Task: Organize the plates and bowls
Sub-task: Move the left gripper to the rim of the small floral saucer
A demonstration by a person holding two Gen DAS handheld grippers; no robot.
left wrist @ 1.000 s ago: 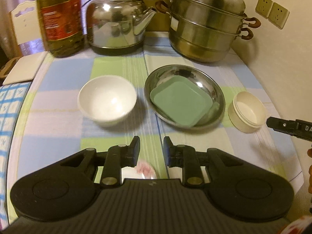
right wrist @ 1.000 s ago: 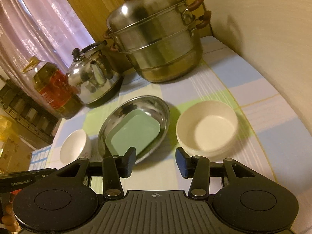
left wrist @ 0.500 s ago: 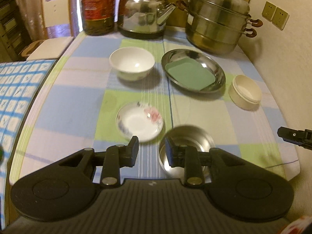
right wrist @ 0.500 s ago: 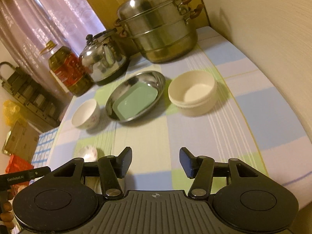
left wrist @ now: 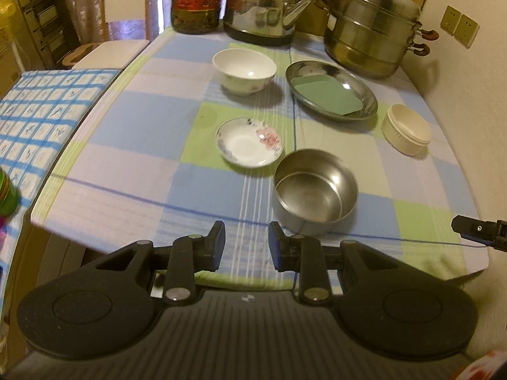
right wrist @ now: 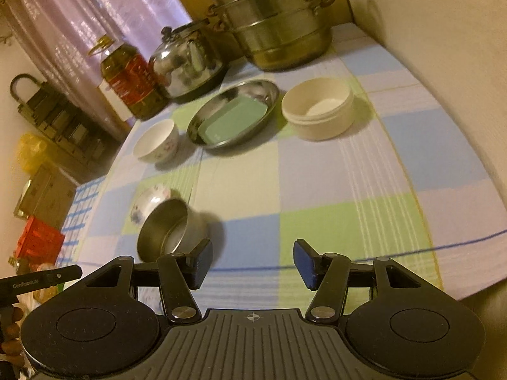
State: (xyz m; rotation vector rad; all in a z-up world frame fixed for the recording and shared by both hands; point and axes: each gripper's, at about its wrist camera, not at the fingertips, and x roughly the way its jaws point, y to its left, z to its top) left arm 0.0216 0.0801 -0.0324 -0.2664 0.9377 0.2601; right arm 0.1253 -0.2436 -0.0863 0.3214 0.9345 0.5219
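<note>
The steel bowl (left wrist: 315, 186) sits near the surface's front edge, just beside the floral saucer (left wrist: 249, 142). Our left gripper (left wrist: 246, 247) and right gripper (right wrist: 250, 264) hover empty, jaws parted. We judge a rim grasp best, lifting cleanly without nudging the saucer.

I'm looking into a home dining corner or kitchen. The tabletop (left wrist: 133, 120) wears a checked cloth in blue, green and lilac. At its far edge stand a steel kettle (left wrist: 266, 6), a stacked steamer pot (left wrist: 374, 31) and a big bottle of cooking oil (left wrist: 196, 0). Bowls and plates sit about, among them a flowered saucer (left wrist: 248, 142) and a white bowl (left wrist: 244, 69). A white chair (left wrist: 120, 9) stands before pink curtains (right wrist: 104, 9), and wall sockets (left wrist: 461, 28) sit beside the table.
</note>
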